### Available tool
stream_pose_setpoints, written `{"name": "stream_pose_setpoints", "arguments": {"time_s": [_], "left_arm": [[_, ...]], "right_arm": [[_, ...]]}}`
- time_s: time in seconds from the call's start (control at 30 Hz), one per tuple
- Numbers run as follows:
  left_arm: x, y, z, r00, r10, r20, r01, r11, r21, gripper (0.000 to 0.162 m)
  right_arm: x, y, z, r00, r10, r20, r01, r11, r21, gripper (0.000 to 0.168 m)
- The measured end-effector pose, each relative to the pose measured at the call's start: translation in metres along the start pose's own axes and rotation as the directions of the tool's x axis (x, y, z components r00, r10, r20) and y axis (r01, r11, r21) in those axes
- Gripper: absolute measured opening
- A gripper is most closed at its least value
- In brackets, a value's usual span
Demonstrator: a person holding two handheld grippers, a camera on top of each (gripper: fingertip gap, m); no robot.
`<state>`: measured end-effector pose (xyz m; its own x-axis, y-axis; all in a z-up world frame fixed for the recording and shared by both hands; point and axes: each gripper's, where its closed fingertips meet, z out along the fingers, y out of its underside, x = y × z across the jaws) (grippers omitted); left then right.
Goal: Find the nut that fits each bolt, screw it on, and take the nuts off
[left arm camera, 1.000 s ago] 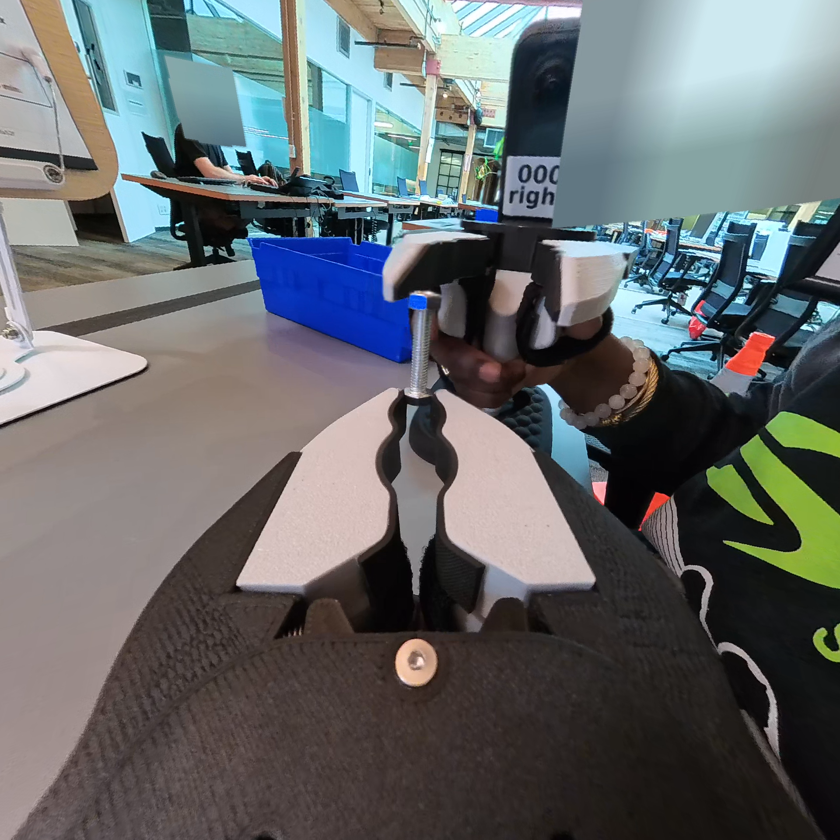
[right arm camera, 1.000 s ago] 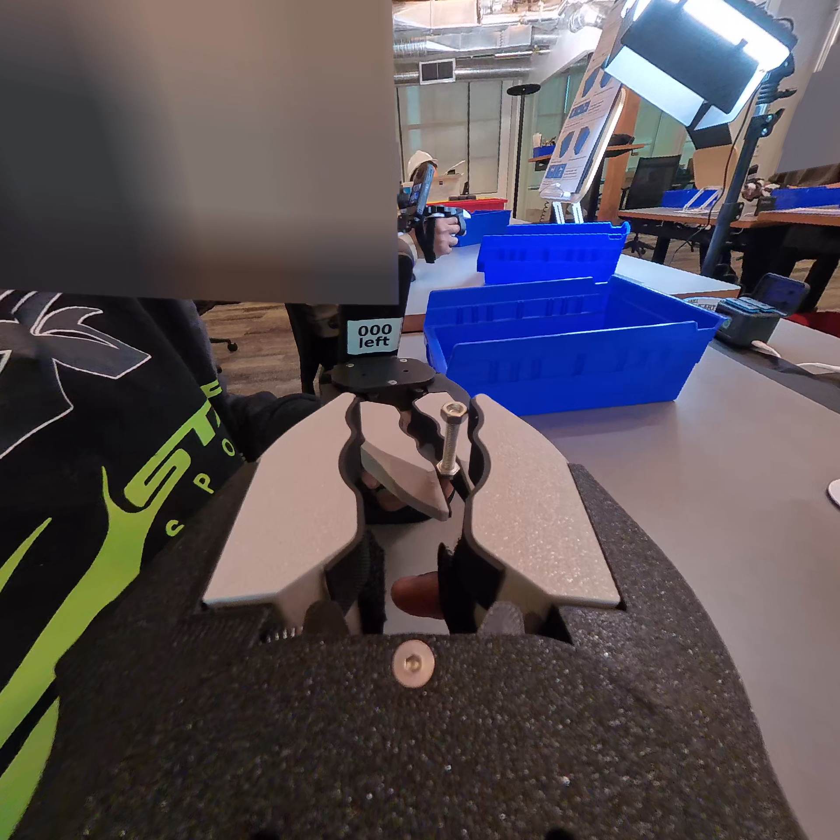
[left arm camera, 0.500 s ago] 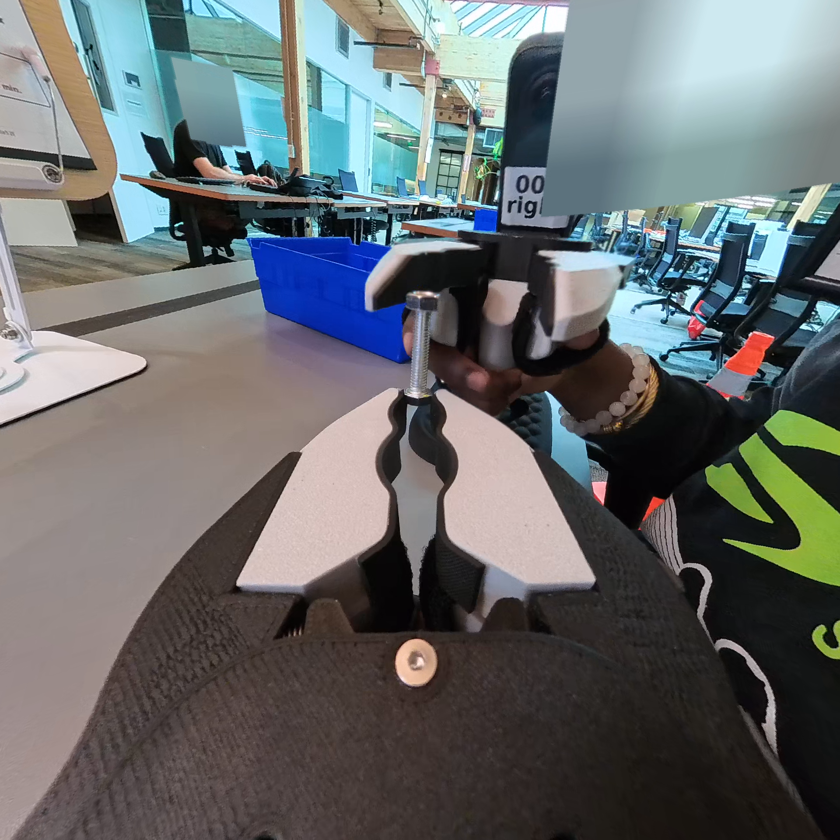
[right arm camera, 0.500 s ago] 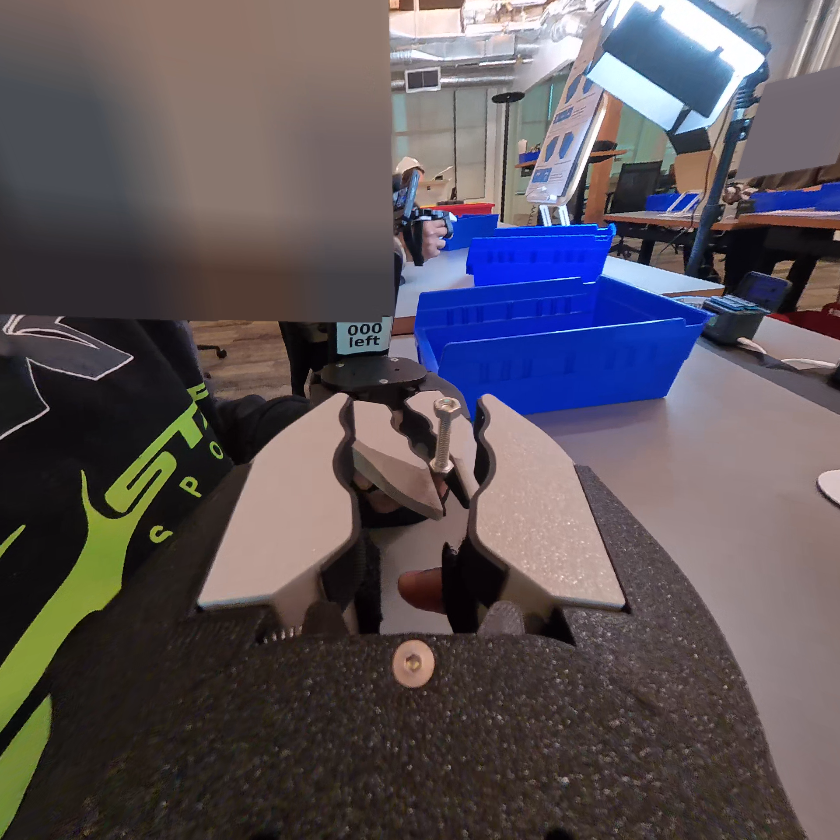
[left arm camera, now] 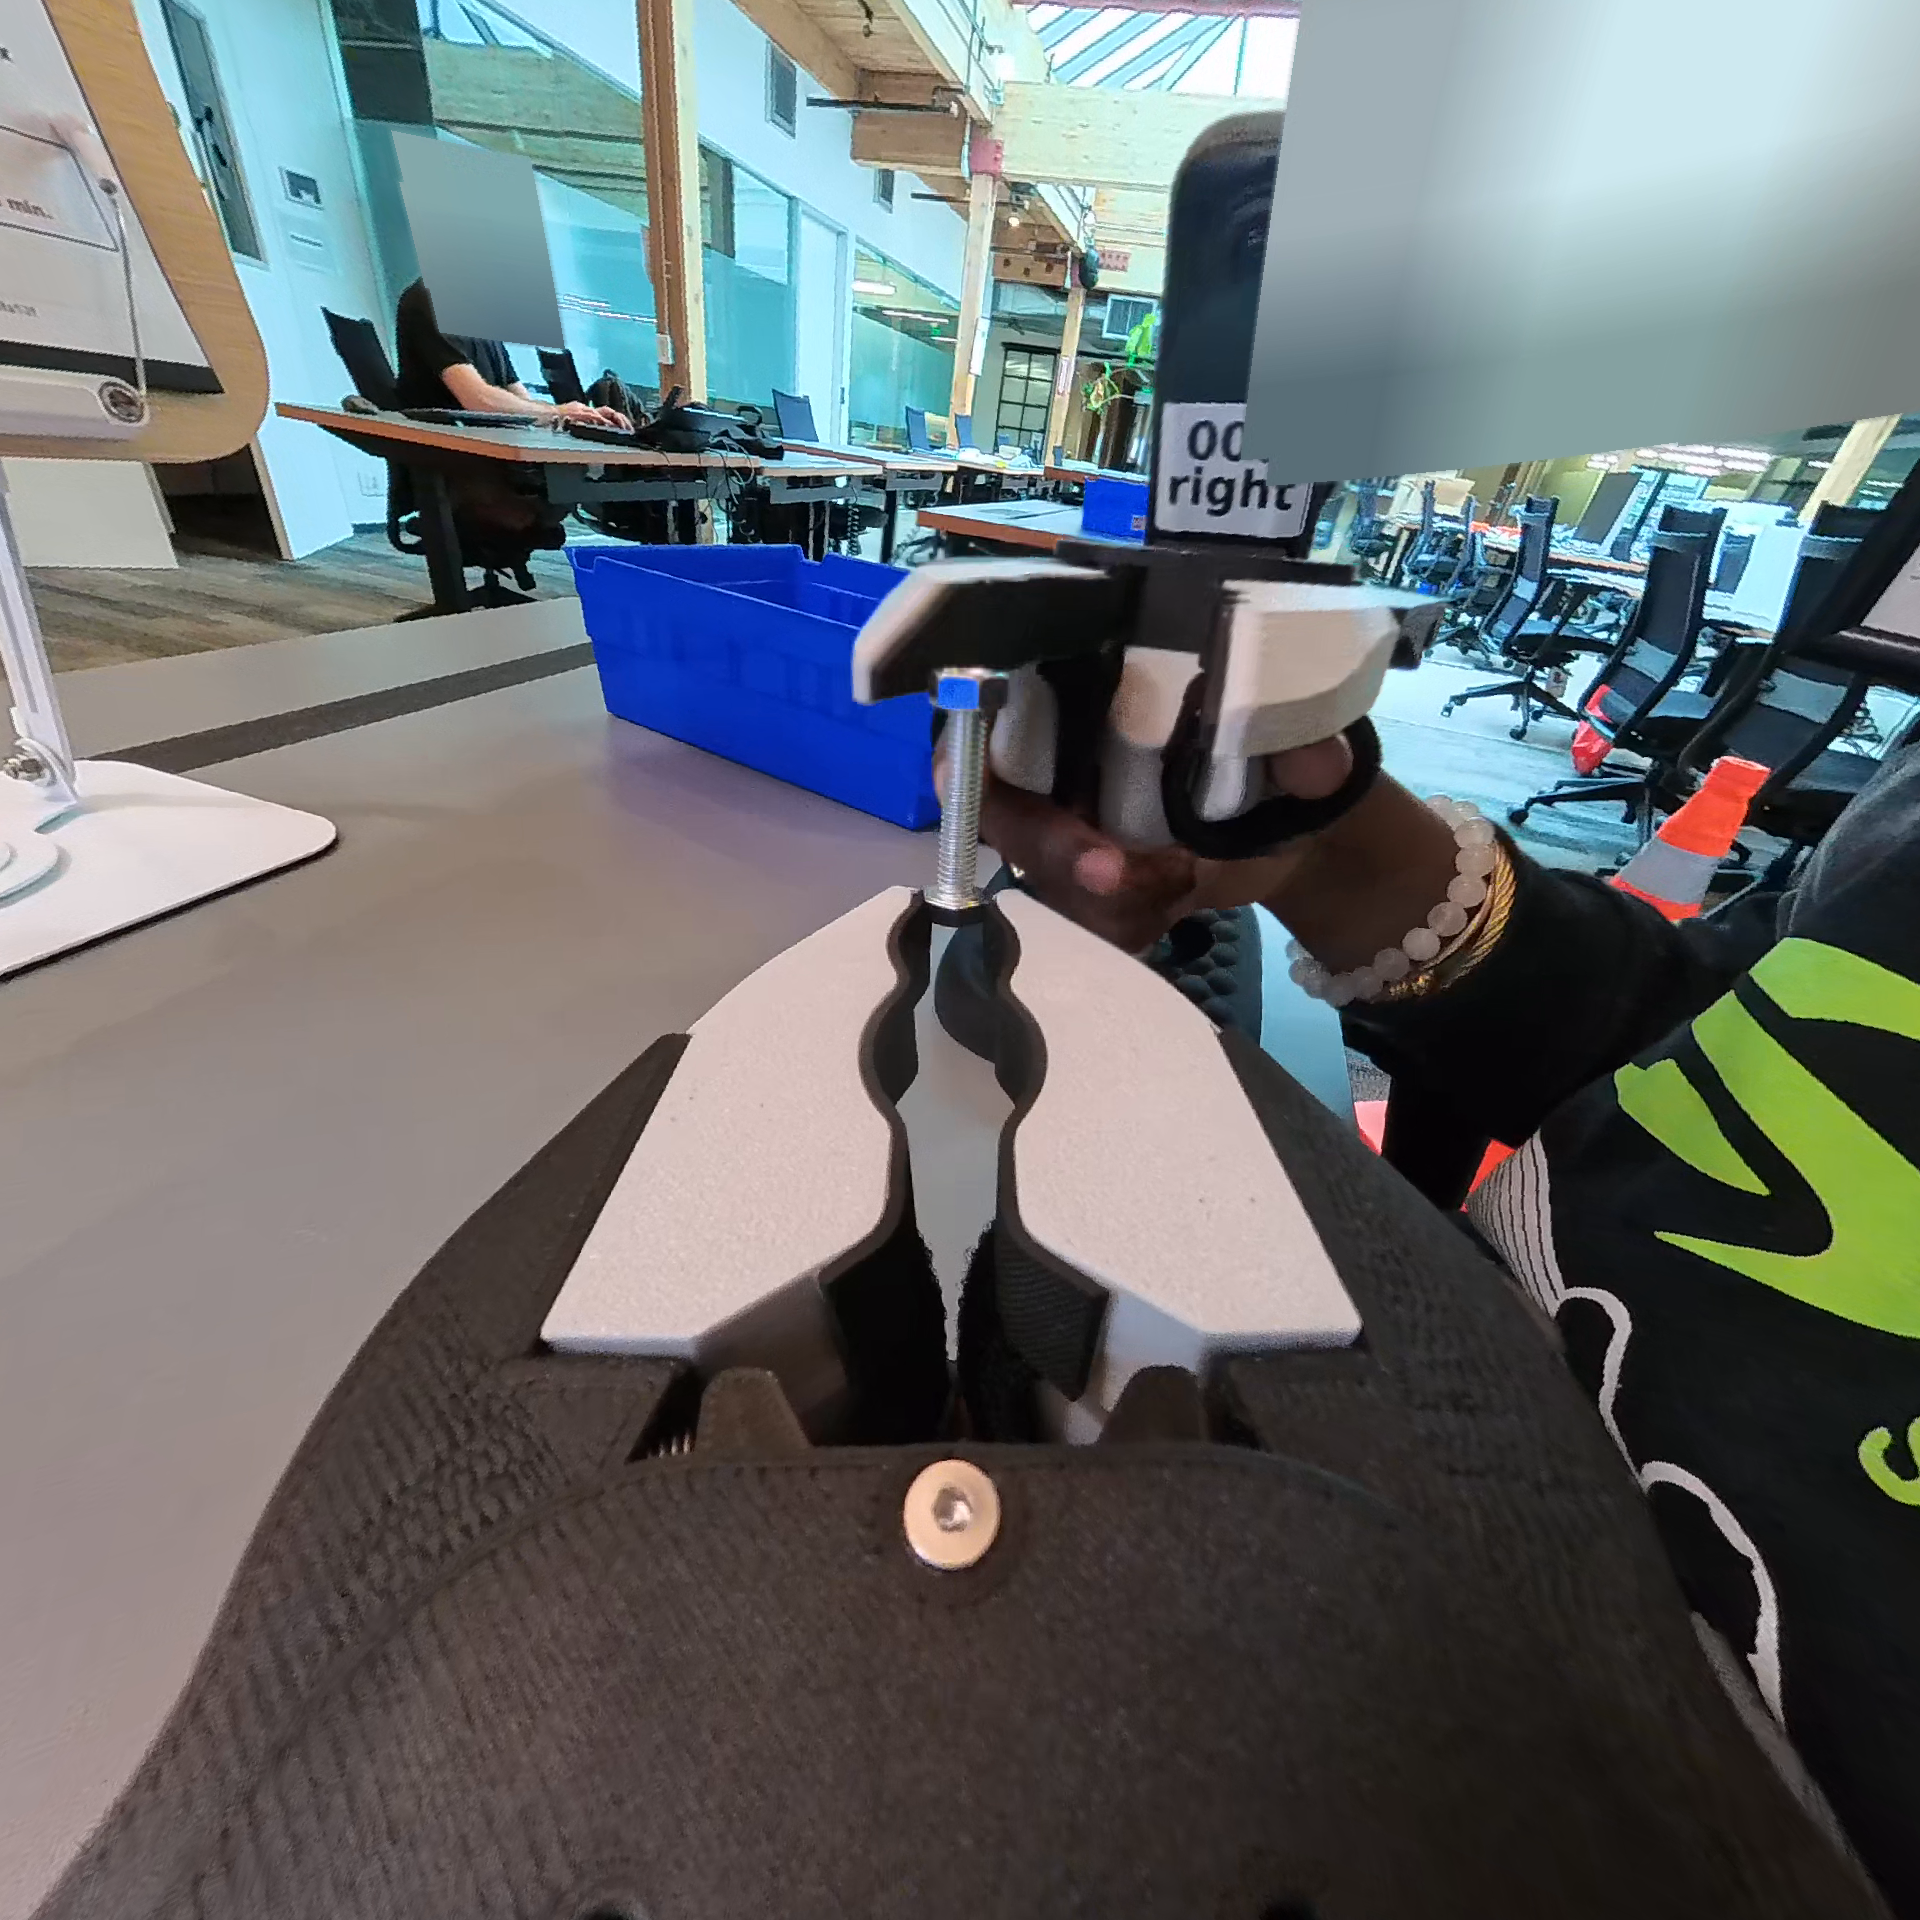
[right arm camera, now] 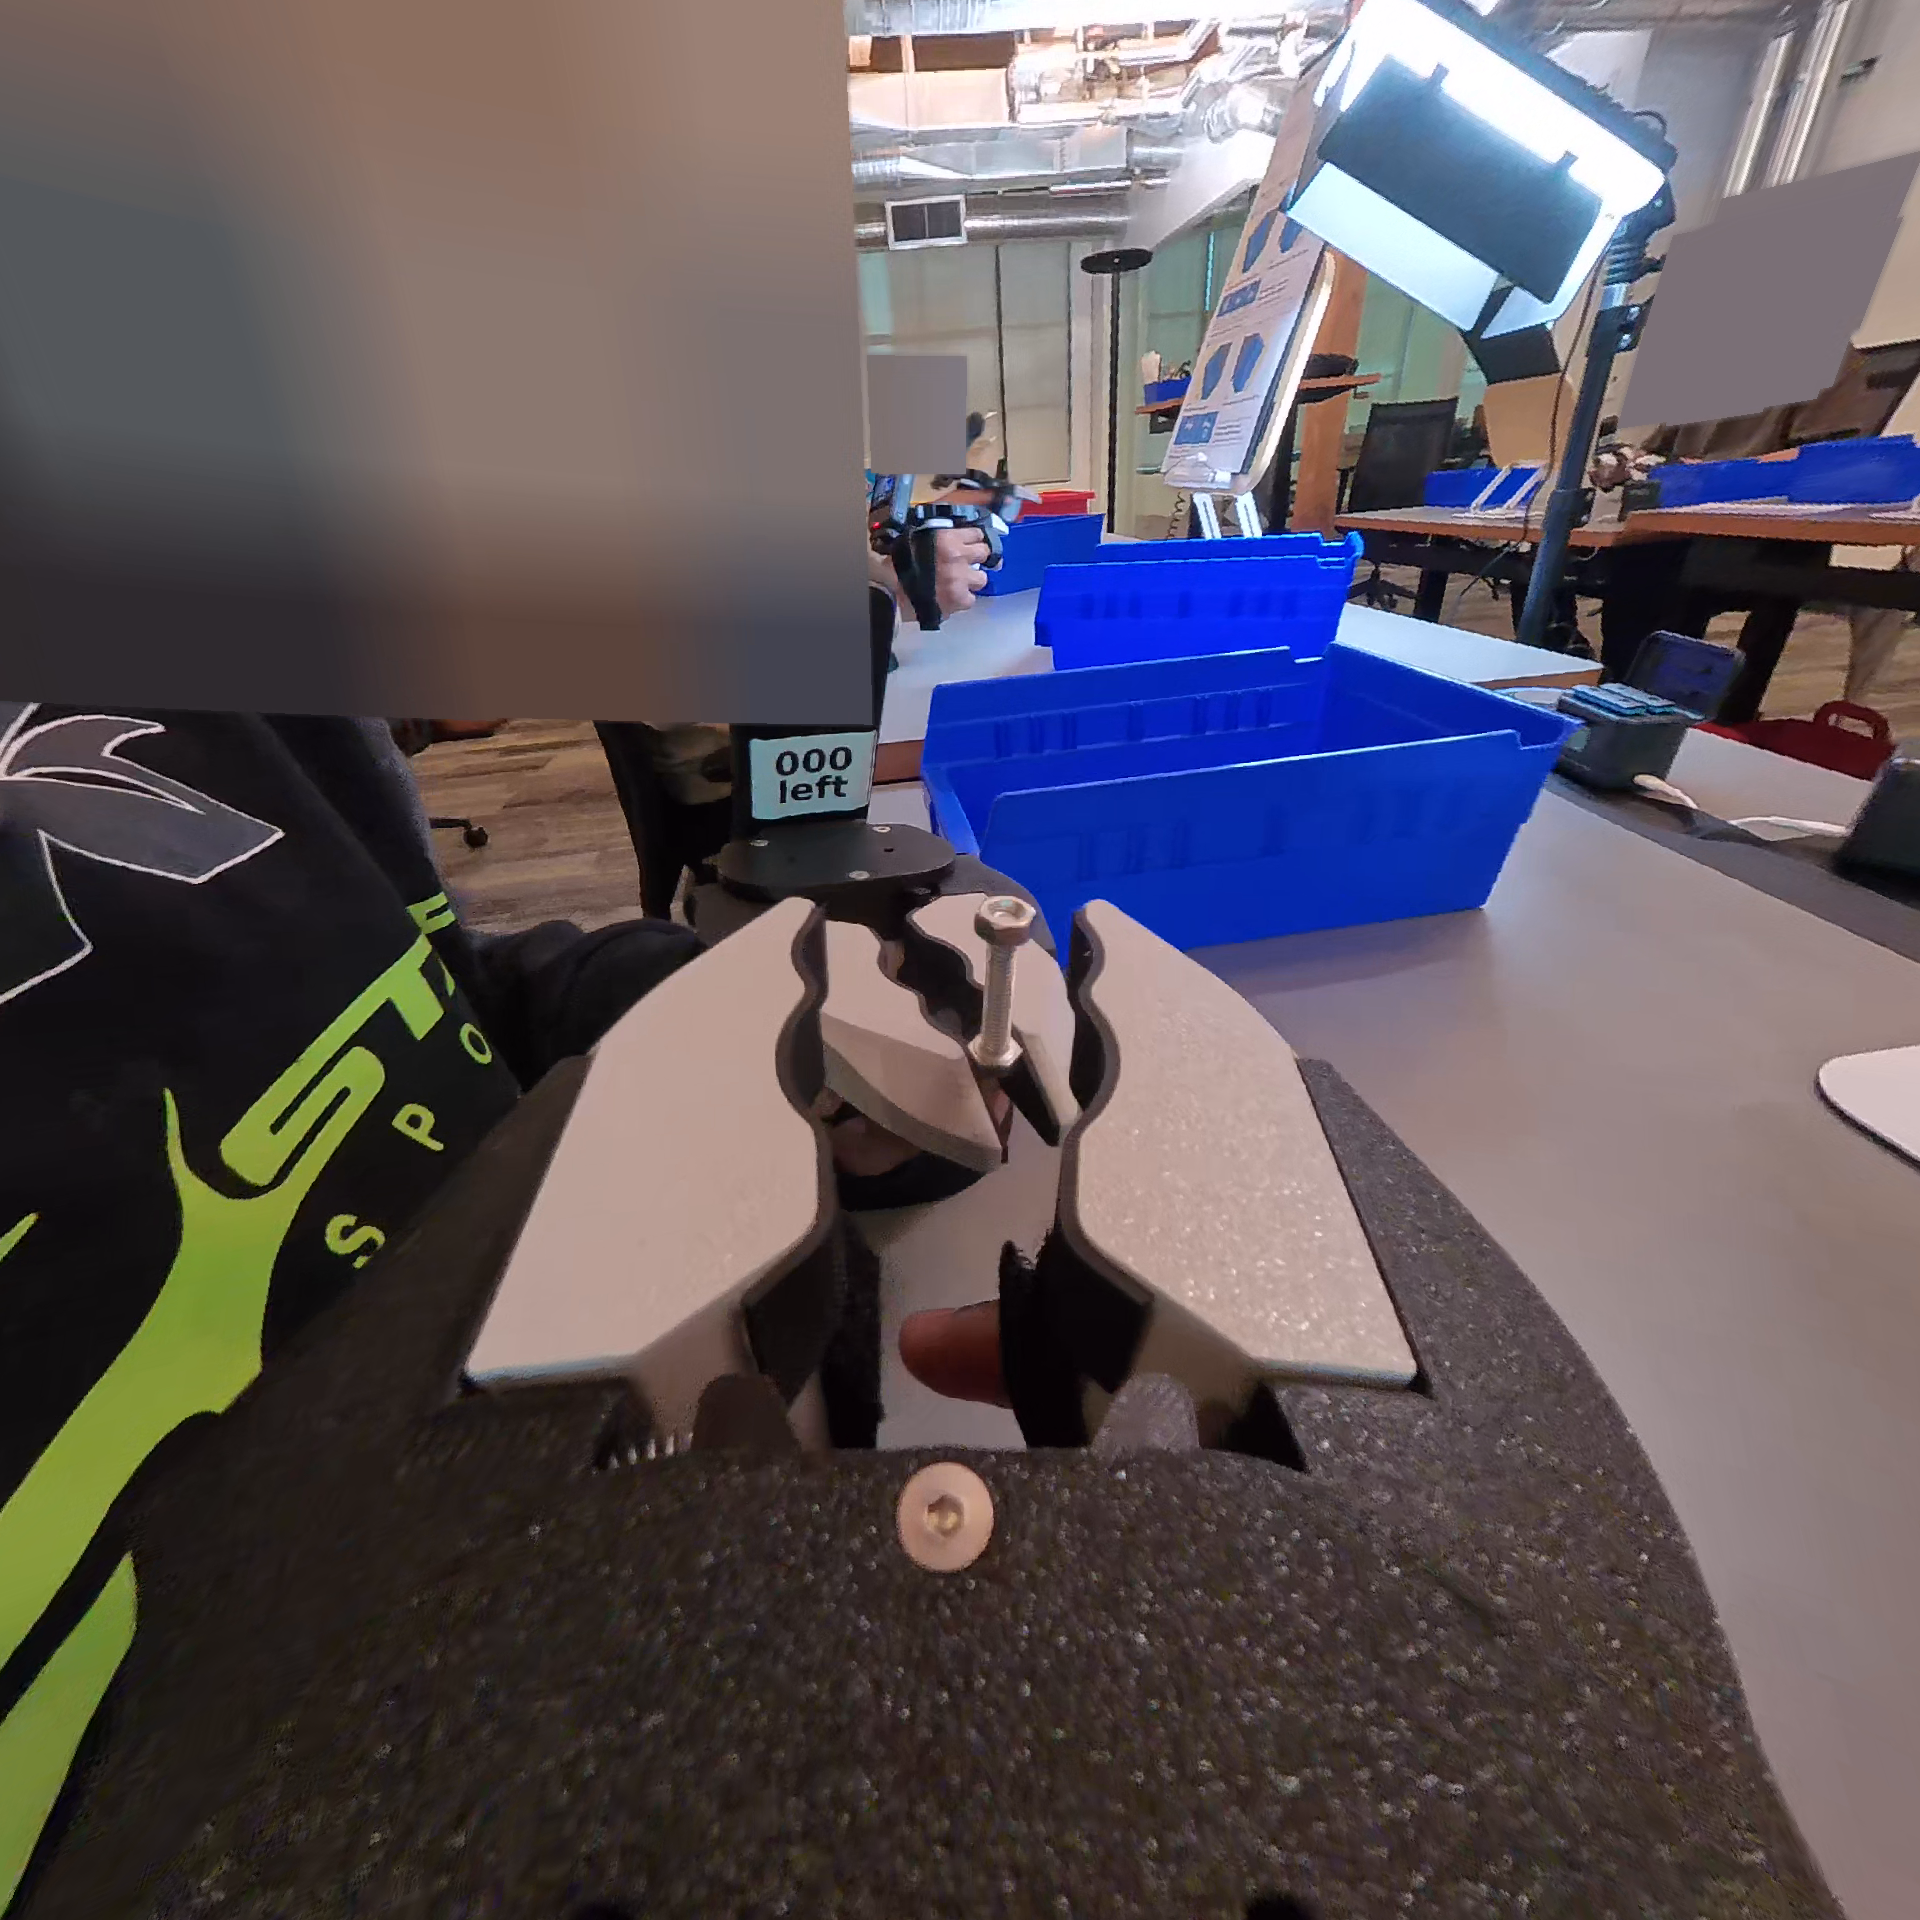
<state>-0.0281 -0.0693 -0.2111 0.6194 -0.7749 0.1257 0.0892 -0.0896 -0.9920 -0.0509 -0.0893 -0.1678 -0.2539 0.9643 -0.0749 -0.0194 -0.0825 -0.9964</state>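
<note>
Bolt (left arm camera: 961, 800) stands upright, its lower end pinched by the left gripper (left arm camera: 956, 914). Right gripper (right arm camera: 951, 997) faces it, fingers spread, gripping nothing.

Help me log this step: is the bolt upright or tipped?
Roughly upright. The left gripper pinches the bolt at its lower end, head on top under the right gripper's open fingers; the right wrist view shows a slight lean.
</note>
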Motion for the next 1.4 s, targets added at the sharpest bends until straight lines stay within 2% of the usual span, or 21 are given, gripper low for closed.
{"name": "stream_pose_setpoints", "arguments": {"time_s": [0.2,0.27,0.33,0.43,0.57,0.67,0.8,0.87,0.93,0.97,1.07,1.2,1.33,1.4], "left_arm": [[-0.008,-0.002,-0.002,0.999,-0.022,0.043,0.021,1.000,0.020,0.010],[-0.010,-0.003,-0.003,0.998,-0.034,0.050,0.033,0.999,0.023,0.010],[-0.009,-0.003,-0.002,0.999,-0.029,0.044,0.028,0.999,0.022,0.010],[-0.006,-0.002,-0.002,0.999,-0.019,0.033,0.019,1.000,0.017,0.010],[-0.003,-0.001,-0.001,1.000,-0.012,0.013,0.012,1.000,0.010,0.010],[-0.003,-0.001,-0.001,1.000,-0.012,0.012,0.012,1.000,0.008,0.010],[-0.007,-0.002,-0.002,0.999,-0.026,0.029,0.026,0.999,0.018,0.010],[-0.007,-0.002,-0.002,0.999,-0.032,0.031,0.031,0.999,0.022,0.010],[-0.007,-0.002,-0.002,0.999,-0.030,0.026,0.029,0.999,0.021,0.010],[-0.006,-0.002,-0.002,0.999,-0.026,0.024,0.026,1.000,0.018,0.010],[-0.005,-0.001,-0.002,1.000,-0.021,0.018,0.021,1.000,0.014,0.010],[-0.004,0.000,-0.001,1.000,-0.020,0.012,0.020,1.000,0.008,0.010],[-0.006,-0.002,-0.002,0.999,-0.033,0.017,0.033,0.999,0.019,0.010],[-0.006,-0.002,-0.002,0.999,-0.036,0.021,0.035,0.999,0.020,0.010]], "right_arm": [[-0.001,-0.001,-0.002,1.000,-0.016,-0.016,0.015,1.000,-0.018,0.038],[-0.005,-0.003,-0.008,1.000,-0.011,0.003,0.011,1.000,0.002,0.027],[-0.002,-0.005,-0.011,1.000,-0.007,-0.015,0.007,1.000,0.019,0.026],[0.006,-0.006,-0.008,0.999,-0.011,-0.050,0.012,0.999,0.032,0.033],[0.004,-0.004,0.004,1.000,-0.008,-0.028,0.009,1.000,0.024,0.044],[0.000,-0.002,0.007,1.000,-0.019,-0.011,0.019,1.000,0.011,0.045],[0.000,-0.002,-0.002,0.999,-0.023,-0.027,0.023,1.000,0.008,0.039],[-0.003,-0.005,-0.009,1.000,-0.017,-0.010,0.017,0.999,0.027,0.024],[-0.001,-0.007,-0.012,1.000,-0.010,-0.022,0.011,0.999,0.046,0.023],[0.002,-0.007,-0.011,0.999,-0.010,-0.037,0.012,0.999,0.050,0.024],[0.006,-0.006,-0.003,0.999,-0.011,-0.049,0.013,0.999,0.048,0.041],[0.003,0.000,0.008,0.999,-0.025,-0.027,0.025,1.000,0.014,0.047],[0.001,-0.002,-0.001,0.999,-0.033,-0.030,0.033,0.999,0.010,0.038],[-0.002,-0.003,-0.009,1.000,-0.028,-0.015,0.028,0.999,0.016,0.021]]}}
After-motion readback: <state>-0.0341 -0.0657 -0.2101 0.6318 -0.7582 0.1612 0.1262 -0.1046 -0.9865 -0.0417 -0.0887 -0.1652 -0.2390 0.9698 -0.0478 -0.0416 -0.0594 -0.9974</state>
